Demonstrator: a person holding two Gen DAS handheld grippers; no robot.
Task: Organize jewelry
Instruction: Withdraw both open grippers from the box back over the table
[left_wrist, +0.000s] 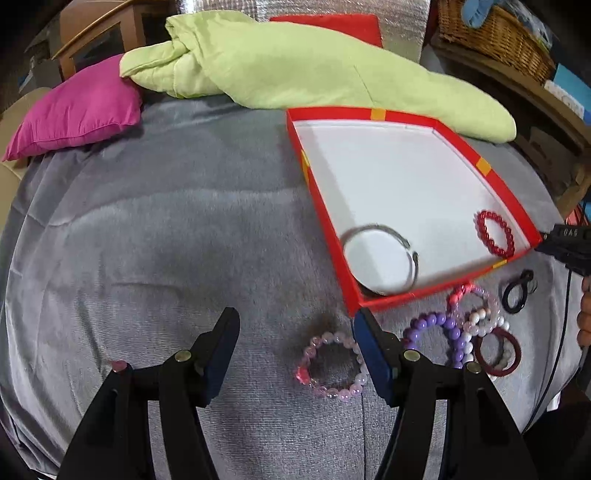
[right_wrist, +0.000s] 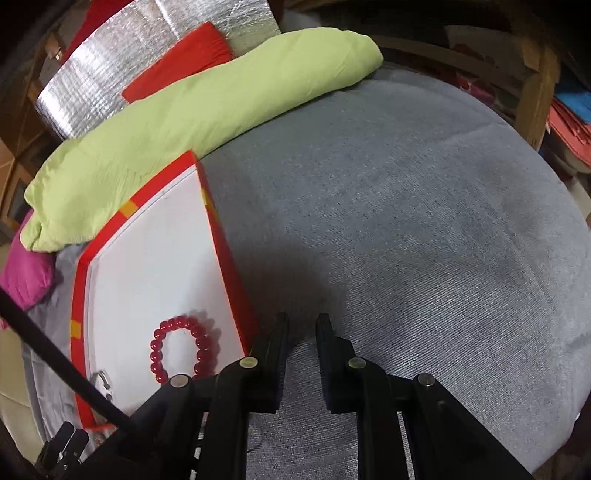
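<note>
My left gripper (left_wrist: 297, 326) stands open low over the grey blanket (left_wrist: 166, 229). A pale pink bead bracelet (left_wrist: 332, 363) lies flat between its fingers, close to the right one and untouched. The red box (left_wrist: 317, 206) with a white floor holds a silver bangle (left_wrist: 380, 258) and a red bead bracelet (left_wrist: 495, 232). In front of the box lie a purple bead bracelet (left_wrist: 443, 332), a white-pink one (left_wrist: 480, 317), a dark red bangle (left_wrist: 496, 350) and a black hair tie (left_wrist: 515, 291). My right gripper (right_wrist: 303, 325) hovers beside the box's right wall (right_wrist: 225, 251), its jaws nearly together and empty.
A green quilt (left_wrist: 295, 66) lies behind the box, with a magenta pillow (left_wrist: 77, 110) at the back left. A wicker basket (left_wrist: 491, 33) and shelves stand at the right. Bare grey blanket (right_wrist: 406, 221) spreads right of the box.
</note>
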